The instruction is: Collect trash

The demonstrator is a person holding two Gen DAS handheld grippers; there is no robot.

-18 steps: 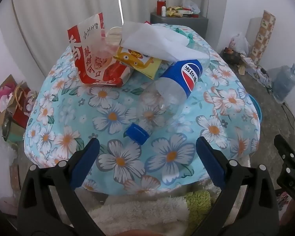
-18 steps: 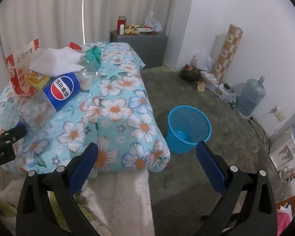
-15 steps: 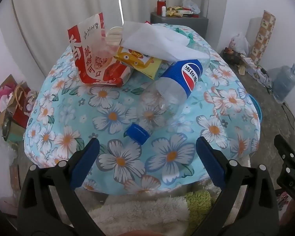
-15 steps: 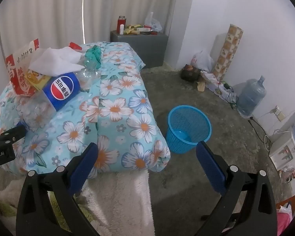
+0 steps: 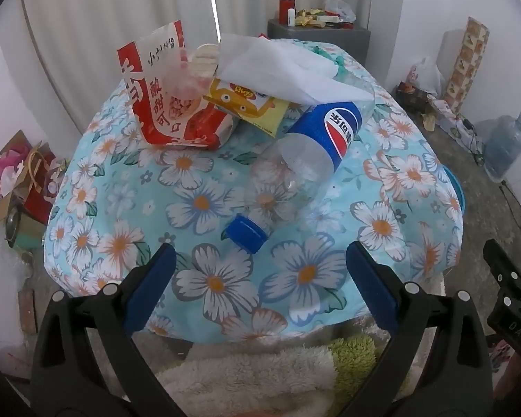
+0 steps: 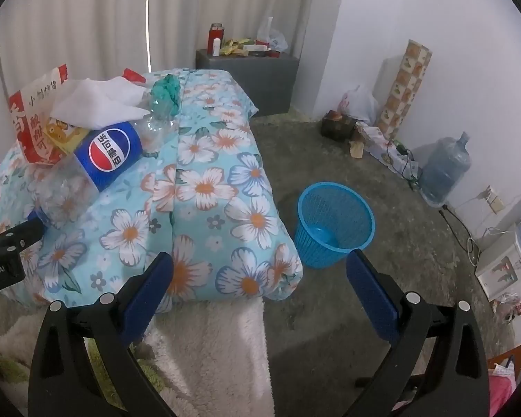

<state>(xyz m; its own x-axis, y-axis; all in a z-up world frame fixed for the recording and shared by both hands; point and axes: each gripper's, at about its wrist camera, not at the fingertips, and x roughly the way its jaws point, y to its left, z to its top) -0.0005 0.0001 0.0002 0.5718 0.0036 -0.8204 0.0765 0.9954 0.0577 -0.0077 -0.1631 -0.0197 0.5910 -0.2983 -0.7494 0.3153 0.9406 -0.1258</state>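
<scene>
A pile of trash sits on a blue flowered quilt [image 5: 205, 205] that covers a raised surface filling the middle of the left wrist view. At centre frame lies an empty clear Pepsi bottle [image 5: 295, 170] on its side, its blue cap [image 5: 245, 233] pointing toward the lower edge of the picture and its blue label toward the upper right. Above it, a white tissue [image 5: 281, 69] drapes over a yellow snack packet [image 5: 250, 104], and a red and white snack bag [image 5: 166, 100] stands at upper left with a clear plastic cup [image 5: 187, 73] against it. The left gripper [image 5: 260, 278] hangs at the bottom of the frame, its blue-padded jaws spread wide and empty, the bottle cap just above the gap between them and untouched.

In the right wrist view the same heap occupies the upper left, with a crumpled clear bottle with a green label [image 6: 163, 104] behind the tissue. A blue mesh wastebasket [image 6: 333, 226] stands on the grey floor [image 6: 330, 160] at centre right, just beside the quilt's edge. The right gripper [image 6: 260, 278] is likewise wide open and holds nothing, over a white fleece blanket [image 6: 218, 347] in the lower part of the frame. A large water jug [image 6: 446, 166] stands against the wall at right.
</scene>
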